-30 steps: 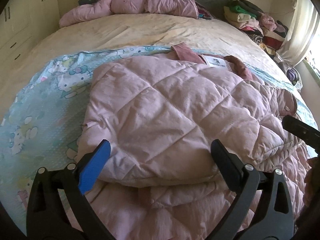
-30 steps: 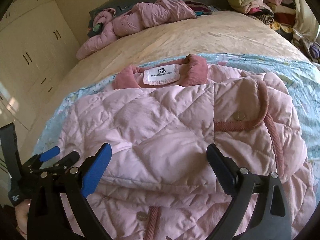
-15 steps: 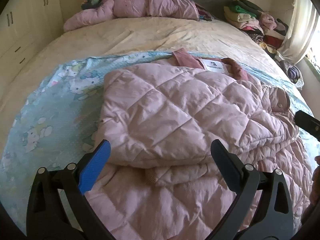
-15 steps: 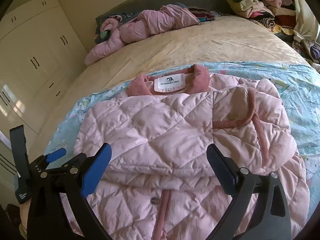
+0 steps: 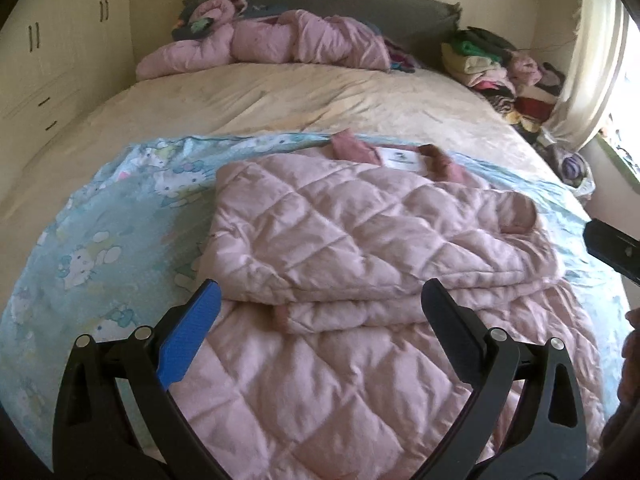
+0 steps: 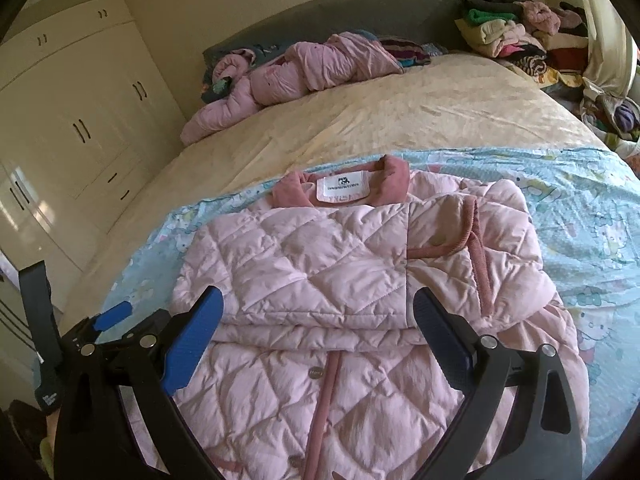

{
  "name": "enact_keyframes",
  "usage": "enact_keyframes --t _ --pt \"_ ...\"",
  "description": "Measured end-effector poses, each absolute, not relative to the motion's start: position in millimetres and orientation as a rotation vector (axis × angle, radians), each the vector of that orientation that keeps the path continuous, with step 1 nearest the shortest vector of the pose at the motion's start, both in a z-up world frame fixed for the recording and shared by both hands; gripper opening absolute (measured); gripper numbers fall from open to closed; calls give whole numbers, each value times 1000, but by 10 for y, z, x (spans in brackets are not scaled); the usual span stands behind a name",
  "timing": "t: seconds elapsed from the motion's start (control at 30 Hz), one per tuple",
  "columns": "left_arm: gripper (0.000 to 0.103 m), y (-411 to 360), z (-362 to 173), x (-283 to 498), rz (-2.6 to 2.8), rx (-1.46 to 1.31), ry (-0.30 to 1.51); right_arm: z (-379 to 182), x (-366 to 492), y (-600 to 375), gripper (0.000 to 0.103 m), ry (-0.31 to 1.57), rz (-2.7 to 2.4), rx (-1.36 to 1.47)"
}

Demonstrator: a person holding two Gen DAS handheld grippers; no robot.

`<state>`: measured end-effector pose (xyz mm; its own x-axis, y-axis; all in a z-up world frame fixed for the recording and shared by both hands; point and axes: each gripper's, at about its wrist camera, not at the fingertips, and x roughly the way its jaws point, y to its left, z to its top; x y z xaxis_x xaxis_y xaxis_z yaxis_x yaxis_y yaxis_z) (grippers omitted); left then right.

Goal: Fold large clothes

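Note:
A pink quilted coat [image 5: 348, 240] [image 6: 340, 272] lies on a pale blue cartoon-print sheet [image 5: 100, 240] [image 6: 592, 216] on the bed. Its sleeves are folded across the upper body, and the darker pink collar with a white label [image 6: 343, 188] points toward the headboard. The lower part with snap buttons spreads toward me. My left gripper [image 5: 320, 304] hovers open above the coat's lower half, holding nothing. In its own view my right gripper [image 6: 318, 312] is open too, just short of the folded edge. The left gripper [image 6: 108, 320] shows at the left of the right wrist view.
Another pink padded garment [image 5: 276, 44] [image 6: 296, 72] is heaped by the grey headboard [image 6: 360, 16]. Stacked folded clothes [image 5: 492, 64] [image 6: 516, 36] sit at the far right corner. Cream wardrobes [image 6: 68, 120] line the left wall. The beige bedspread [image 5: 300, 100] lies between coat and headboard.
Both grippers have drawn back and up from the coat, so more of it and the bed shows. They stay open. The coat has not moved.

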<state>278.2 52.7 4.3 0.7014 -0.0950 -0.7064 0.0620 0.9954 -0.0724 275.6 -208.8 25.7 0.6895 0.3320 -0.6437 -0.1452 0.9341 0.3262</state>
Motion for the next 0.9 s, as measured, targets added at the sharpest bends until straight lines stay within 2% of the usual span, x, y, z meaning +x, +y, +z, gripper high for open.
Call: enact_keyframes --t 0.9 --pt "94 675 576 1850 -45 -21 683 754 1766 -2209 96 651 344 286"
